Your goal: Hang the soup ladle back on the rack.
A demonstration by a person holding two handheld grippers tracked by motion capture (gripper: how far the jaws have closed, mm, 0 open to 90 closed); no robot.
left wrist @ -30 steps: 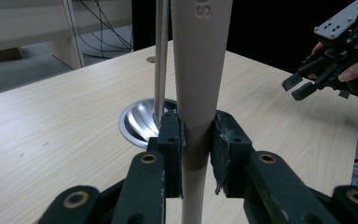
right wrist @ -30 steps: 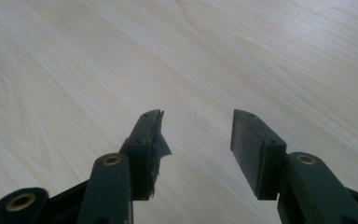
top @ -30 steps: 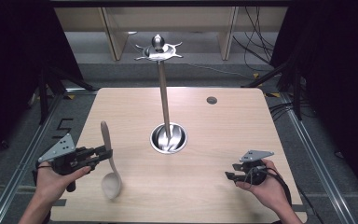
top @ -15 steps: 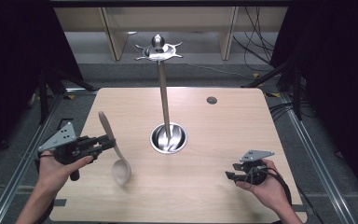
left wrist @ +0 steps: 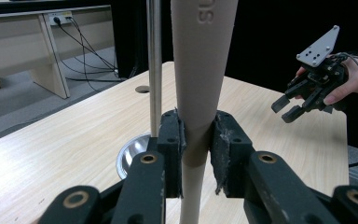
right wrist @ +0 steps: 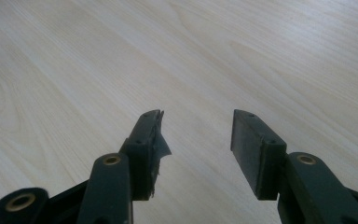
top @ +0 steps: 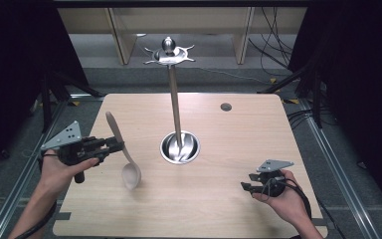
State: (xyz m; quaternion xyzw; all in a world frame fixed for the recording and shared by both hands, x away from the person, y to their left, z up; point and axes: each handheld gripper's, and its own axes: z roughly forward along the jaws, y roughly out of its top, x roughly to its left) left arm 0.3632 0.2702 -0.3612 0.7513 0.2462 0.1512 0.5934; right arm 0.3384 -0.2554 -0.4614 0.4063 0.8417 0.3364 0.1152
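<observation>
A beige spoon hangs over the left part of the wooden table, its bowl down near the tabletop and its handle up. My left gripper is shut on the handle; in the left gripper view the handle stands upright, pinched between the jaws. A steel stand rises from a round base at the table's middle, its pole topped by a hook crown. My right gripper rests low at the front right, open, with nothing between its fingers over bare wood.
A small dark hole marks the table's far right part. Wooden shelf legs and cables lie beyond the far edge. Metal rails run along both sides of the table.
My left gripper has carried the spoon forward and to the right, toward the stand, and the spoon's bowl has moved with it. The right gripper has stayed put.
</observation>
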